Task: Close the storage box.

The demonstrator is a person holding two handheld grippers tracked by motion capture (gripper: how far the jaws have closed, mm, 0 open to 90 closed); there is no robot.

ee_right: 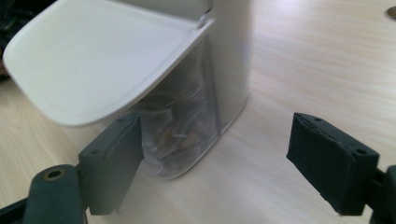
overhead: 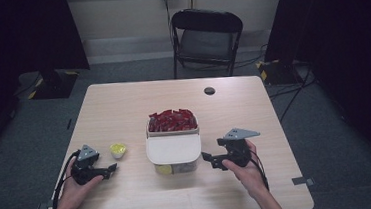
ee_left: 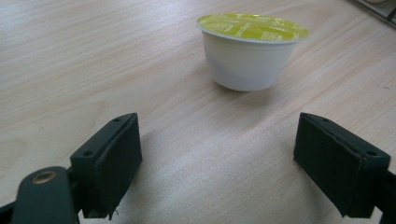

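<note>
At my wooden table (overhead: pixel 123 104), the clear storage box (overhead: pixel 175 163) stands mid-table with its white hinged lid (overhead: pixel 173 148) hanging over the near compartment; red packets (overhead: pixel 172 120) fill the far compartment behind it.

My right claw (overhead: pixel 212 160) sits just beside the box's right wall, jaws spread wide and holding nothing. In the right gripper view the box's corner (ee_right: pixel 224 84) rises ahead and to the left of the gap between my jaws, the lid's (ee_right: pixel 93 60) edge leaning out over my left jaw, not touching it as far as I can tell.

My left claw (overhead: pixel 109 169) rests low at the table's near left, jaws likewise apart and empty. The small white cup with the yellow foil top (overhead: pixel 118 150) stands upright on the bare wood between that claw and the box, nearer the claw. In the left gripper view the cup (ee_left: pixel 250 53) lies straight ahead, a little right of the centre line, well clear of both jaws.

My reading: the left claw is the nearer one to the cup, and a short push forward, nudged slightly right, would bring the cup between its jaws. The cup is round, so no particular grip axis matters.
</note>
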